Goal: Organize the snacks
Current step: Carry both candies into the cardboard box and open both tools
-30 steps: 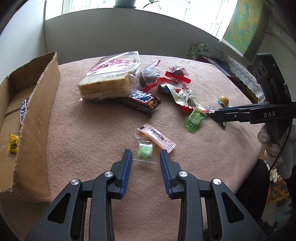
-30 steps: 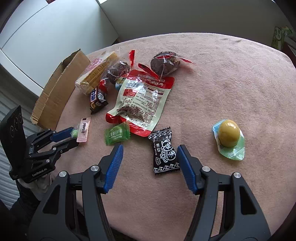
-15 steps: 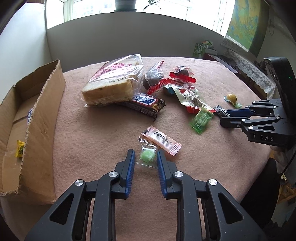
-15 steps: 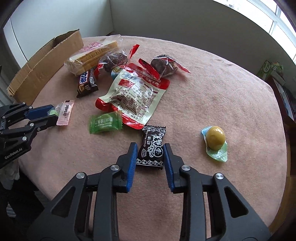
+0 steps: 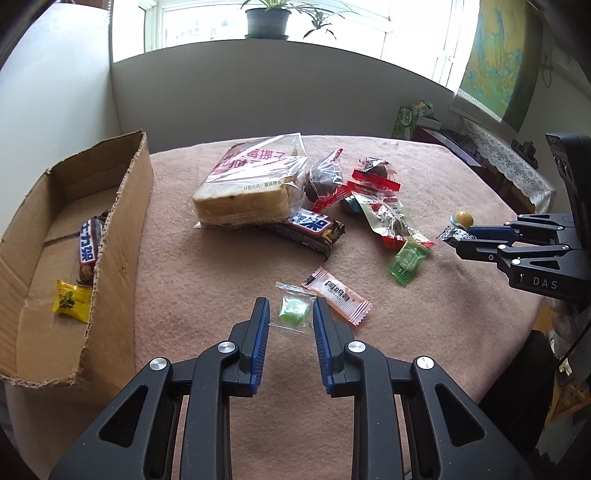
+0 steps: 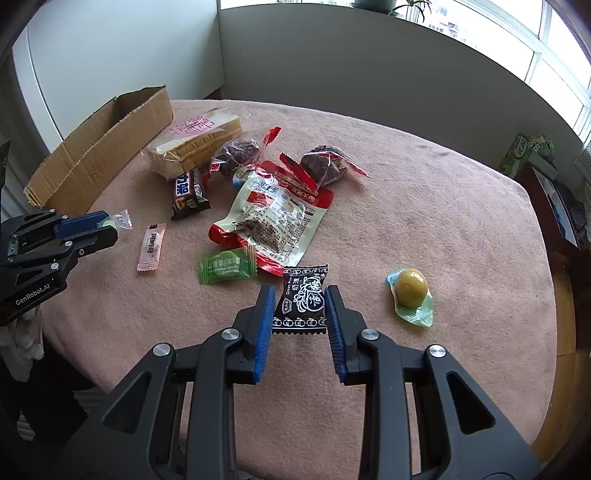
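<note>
Round table (image 5: 229,280) under a pink cloth, below a bright window with a potted plant (image 5: 266,18) on the sill. At the left edge, an open cardboard box (image 5: 110,236); only the left wrist view looks inside, showing a chocolate bar (image 5: 88,245) and a yellow candy (image 5: 72,300) on its floor. From the right wrist view, just the outer wall of the box.

Left gripper (image 5: 291,320) pinched on a clear-wrapped green candy (image 5: 293,314), jaws just closed in on it, pads against the wrapper. Beside it to the right, a pink sachet (image 5: 337,296) flat on the cloth. Farther off, bagged bread (image 5: 251,188), a second chocolate bar (image 5: 314,230), and a red-and-white pouch (image 6: 273,218).

Right gripper (image 6: 300,308) clamped on a black candy packet (image 6: 303,299), jaws just drawn in, packet raised off the cloth. Label readable only in the right wrist view; from the left, merely a crinkled end past the fingertips. Near its left, a green wrapped candy (image 6: 227,266); to the right, a yellow jelly cup (image 6: 410,291).
</note>
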`<state>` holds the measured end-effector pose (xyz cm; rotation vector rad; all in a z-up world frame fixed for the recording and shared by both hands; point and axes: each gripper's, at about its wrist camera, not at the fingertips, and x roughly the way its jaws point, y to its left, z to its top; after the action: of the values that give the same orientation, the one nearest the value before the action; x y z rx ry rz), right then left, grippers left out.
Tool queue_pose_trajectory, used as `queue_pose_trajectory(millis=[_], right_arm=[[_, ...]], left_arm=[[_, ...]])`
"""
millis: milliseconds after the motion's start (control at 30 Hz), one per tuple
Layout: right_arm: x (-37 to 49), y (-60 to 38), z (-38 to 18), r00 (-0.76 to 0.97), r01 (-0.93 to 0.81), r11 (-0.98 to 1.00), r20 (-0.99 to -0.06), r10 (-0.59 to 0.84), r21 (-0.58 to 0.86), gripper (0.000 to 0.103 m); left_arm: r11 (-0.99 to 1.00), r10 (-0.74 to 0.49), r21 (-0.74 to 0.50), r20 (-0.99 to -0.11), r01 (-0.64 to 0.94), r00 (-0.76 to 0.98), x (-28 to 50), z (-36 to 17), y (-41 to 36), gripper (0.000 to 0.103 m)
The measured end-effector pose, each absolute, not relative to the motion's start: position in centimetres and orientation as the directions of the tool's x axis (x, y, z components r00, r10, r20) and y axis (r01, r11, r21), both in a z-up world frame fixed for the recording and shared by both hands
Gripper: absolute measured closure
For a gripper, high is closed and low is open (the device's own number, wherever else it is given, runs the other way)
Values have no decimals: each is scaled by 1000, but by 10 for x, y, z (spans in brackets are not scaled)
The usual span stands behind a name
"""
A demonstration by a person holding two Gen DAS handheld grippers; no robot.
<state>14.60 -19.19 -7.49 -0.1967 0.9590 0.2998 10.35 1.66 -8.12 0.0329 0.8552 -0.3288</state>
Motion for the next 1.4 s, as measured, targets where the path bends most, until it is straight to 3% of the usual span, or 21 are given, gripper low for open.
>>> queue_pose_trajectory(millis=[333, 700, 900, 1400], right_arm=[[140, -154, -32, 603, -401, 916, -747, 280, 20, 74], [146, -71, -16, 589, -523, 849, -691, 418, 68, 74], [151, -27, -18, 544, -584, 805, -689, 480, 100, 74], [155, 63, -33, 477, -687, 723, -702, 530, 79, 74]], left_arm=[[962, -269, -150, -661, 228, 700, 99, -48, 49, 81], [965, -160, -262, -597, -2, 786, 103, -35, 140, 81], [953, -78, -278, -607, -119, 791, 104, -42, 178, 81], [946, -16, -262, -624, -190, 781, 105, -46, 197, 80]])
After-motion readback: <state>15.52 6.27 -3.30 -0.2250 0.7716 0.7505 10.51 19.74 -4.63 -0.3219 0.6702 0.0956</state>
